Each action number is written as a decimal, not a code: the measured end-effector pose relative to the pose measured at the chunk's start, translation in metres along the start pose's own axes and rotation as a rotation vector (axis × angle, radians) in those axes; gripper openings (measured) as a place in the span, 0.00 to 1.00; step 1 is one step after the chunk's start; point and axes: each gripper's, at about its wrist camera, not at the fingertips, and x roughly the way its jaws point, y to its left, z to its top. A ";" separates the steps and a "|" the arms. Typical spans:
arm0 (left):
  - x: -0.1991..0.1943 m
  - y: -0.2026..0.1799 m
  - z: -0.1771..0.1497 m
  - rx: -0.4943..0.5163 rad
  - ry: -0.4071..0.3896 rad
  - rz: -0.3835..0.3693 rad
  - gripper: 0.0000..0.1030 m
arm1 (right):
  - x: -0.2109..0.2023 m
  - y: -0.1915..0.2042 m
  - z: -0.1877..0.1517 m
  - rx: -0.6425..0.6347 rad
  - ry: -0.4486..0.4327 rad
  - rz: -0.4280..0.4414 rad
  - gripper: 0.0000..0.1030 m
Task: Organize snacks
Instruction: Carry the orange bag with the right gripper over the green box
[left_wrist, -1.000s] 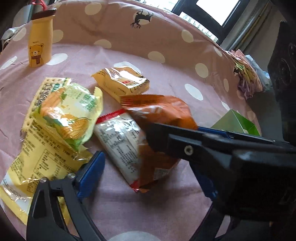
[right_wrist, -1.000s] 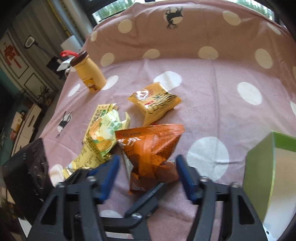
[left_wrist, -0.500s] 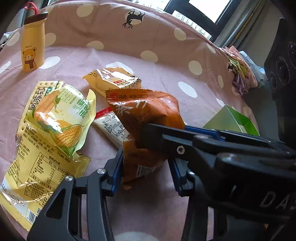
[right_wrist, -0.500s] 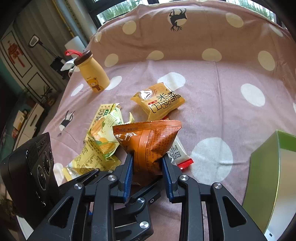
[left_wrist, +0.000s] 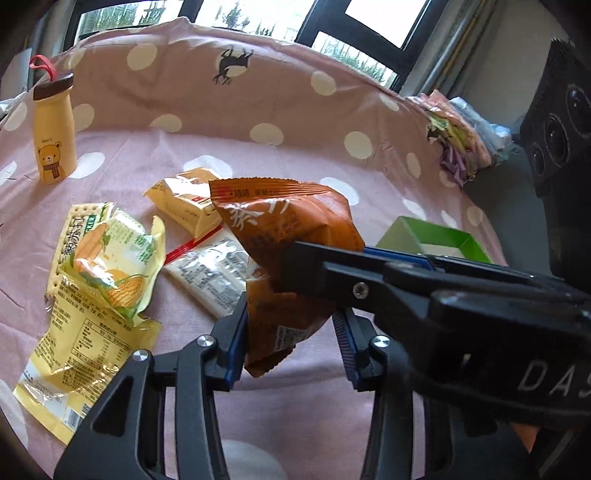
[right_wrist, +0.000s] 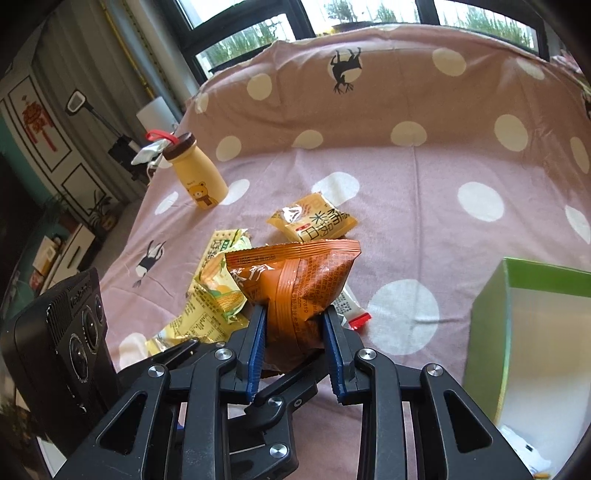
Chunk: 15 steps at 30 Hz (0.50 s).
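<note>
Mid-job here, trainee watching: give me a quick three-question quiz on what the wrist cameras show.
1. True or false: the right tongs are shut on the orange snack bag.
2. In the right wrist view, the green box sits on which side of that bag? A) left B) right C) behind it
3. Fill in: the yellow bottle carries a picture of a ____.

Key: 1 true; 2 B; 3 bear.

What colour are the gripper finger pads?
Blue, on black fingers; clearest in the right wrist view, clamped on the orange snack bag.
</note>
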 end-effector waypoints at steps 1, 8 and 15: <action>-0.002 -0.003 0.000 0.001 -0.004 -0.010 0.41 | -0.006 0.000 -0.001 -0.003 -0.009 -0.003 0.31; -0.012 -0.047 0.001 0.076 -0.011 -0.037 0.41 | -0.051 -0.014 -0.012 0.025 -0.070 -0.032 0.31; -0.013 -0.098 -0.005 0.148 0.003 -0.104 0.41 | -0.100 -0.042 -0.032 0.084 -0.140 -0.090 0.31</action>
